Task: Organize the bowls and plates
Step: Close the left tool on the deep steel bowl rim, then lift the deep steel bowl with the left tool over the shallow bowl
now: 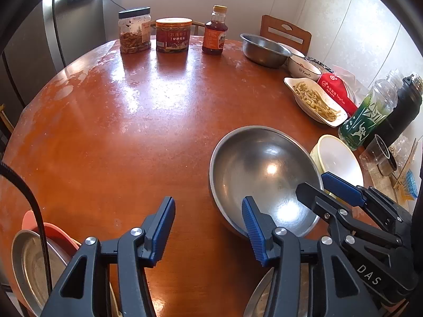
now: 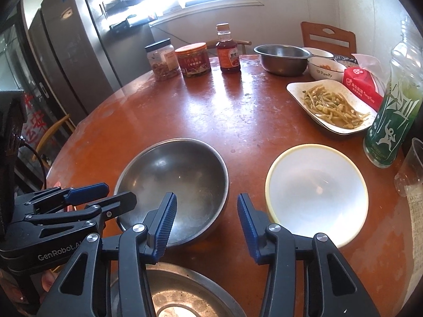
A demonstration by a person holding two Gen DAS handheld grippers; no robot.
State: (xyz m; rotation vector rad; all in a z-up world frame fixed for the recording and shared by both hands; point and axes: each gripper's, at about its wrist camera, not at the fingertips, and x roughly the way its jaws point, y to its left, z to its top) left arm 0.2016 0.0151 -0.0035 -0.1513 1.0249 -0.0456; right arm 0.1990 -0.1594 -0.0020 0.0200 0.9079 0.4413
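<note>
A large steel bowl (image 1: 264, 177) (image 2: 171, 185) sits empty on the round red-brown table (image 1: 132, 132). A white bowl with a yellow rim (image 2: 317, 192) (image 1: 339, 158) stands right of it. My left gripper (image 1: 208, 227) is open, its right finger over the steel bowl's near rim. My right gripper (image 2: 206, 224) is open and empty, above the gap between the two bowls. It shows in the left wrist view (image 1: 317, 187) at the steel bowl's right rim. A steel plate (image 2: 179, 295) lies below the right gripper. A steel plate on a pink plate (image 1: 31, 261) lies at the near left.
At the back stand a small steel bowl (image 2: 281, 59), a white "Family" bowl (image 2: 326, 68), two jars (image 1: 134, 30) (image 1: 173, 35) and a sauce bottle (image 1: 215, 31). A white dish of food (image 2: 333, 105), a red packet (image 2: 362, 82), a green bottle (image 2: 391, 121) and a plastic cup (image 2: 412, 169) crowd the right edge.
</note>
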